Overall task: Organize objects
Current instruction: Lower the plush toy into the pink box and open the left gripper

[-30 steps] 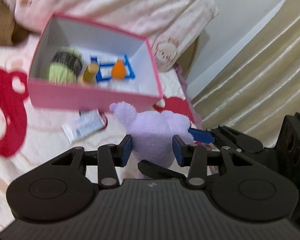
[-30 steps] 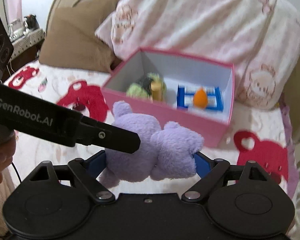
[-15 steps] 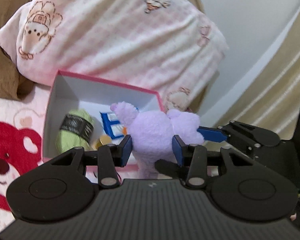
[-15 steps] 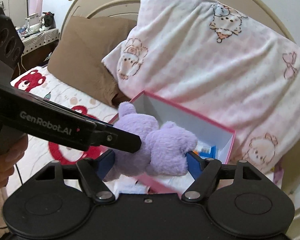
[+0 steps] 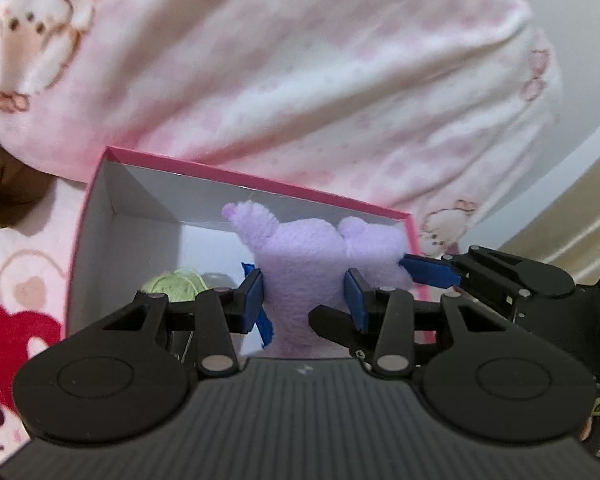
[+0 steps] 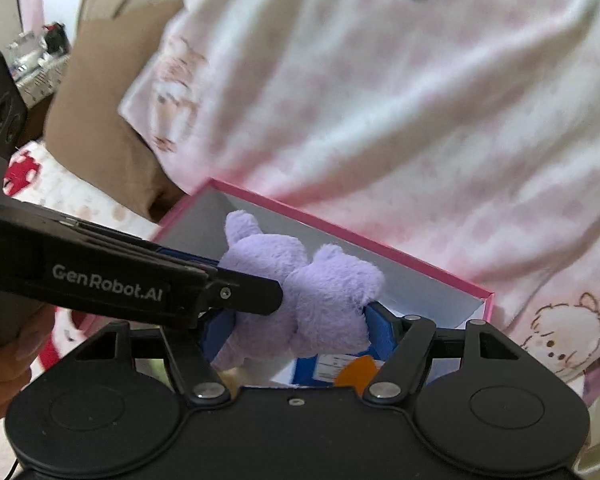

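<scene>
Left wrist view, plush toy (image 5: 304, 280) hiding box (image 5: 100, 216) contents, blurred pillow (image 5: 300, 72).

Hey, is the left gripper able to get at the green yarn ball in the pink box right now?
Probably not. The left gripper is shut on the purple plush toy, which the right gripper also clamps. The yarn ball sits low in the pink box, beside the toy.

Lilac plush toy (image 5: 300, 276), pink box (image 5: 260, 182)

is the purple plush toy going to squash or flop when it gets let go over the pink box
The purple plush toy probably squashes: its fur bulges around both hand-held grippers' pads. It looks light and should drop softly into the pink box without rolling, perhaps resting on the green yarn.
</scene>
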`<state>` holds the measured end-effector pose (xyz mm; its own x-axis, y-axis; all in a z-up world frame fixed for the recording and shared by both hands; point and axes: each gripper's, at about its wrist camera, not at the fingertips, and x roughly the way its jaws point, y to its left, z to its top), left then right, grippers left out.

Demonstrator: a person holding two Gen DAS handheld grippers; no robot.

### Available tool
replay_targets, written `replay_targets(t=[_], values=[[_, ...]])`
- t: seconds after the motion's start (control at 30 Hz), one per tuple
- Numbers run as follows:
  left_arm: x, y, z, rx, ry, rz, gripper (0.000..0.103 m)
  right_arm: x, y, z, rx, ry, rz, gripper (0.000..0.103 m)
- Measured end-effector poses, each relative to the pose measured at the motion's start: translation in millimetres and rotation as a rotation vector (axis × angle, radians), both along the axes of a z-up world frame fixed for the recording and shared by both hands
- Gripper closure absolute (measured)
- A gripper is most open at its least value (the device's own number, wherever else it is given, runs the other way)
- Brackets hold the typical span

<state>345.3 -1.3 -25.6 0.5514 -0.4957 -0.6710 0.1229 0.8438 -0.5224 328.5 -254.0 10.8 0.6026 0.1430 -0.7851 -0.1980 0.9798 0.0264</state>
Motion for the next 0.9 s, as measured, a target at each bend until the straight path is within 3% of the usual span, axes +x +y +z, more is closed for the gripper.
replay_targets(t=[0.33,0.5,0.63,0.9], values=[[28,-10,-47,0.038,0.096,0.022,0.06,36,2,-49,-0.063,0.12,0.017,0.029],[25,-16,-47,0.119,0.069,0.04,0.058,36,3,-59,-0.144,0.137,-0.046,0.028],[10,-14,-31,0.146,0.047,0.022,0.056,15,-1,-44,-0.118,0.092,-0.087,0.028],[-34,-9,29,0.194,-0.016,-0.058,0.054,-69,10,24,-0.033,-0.048,-0.042,0.029]])
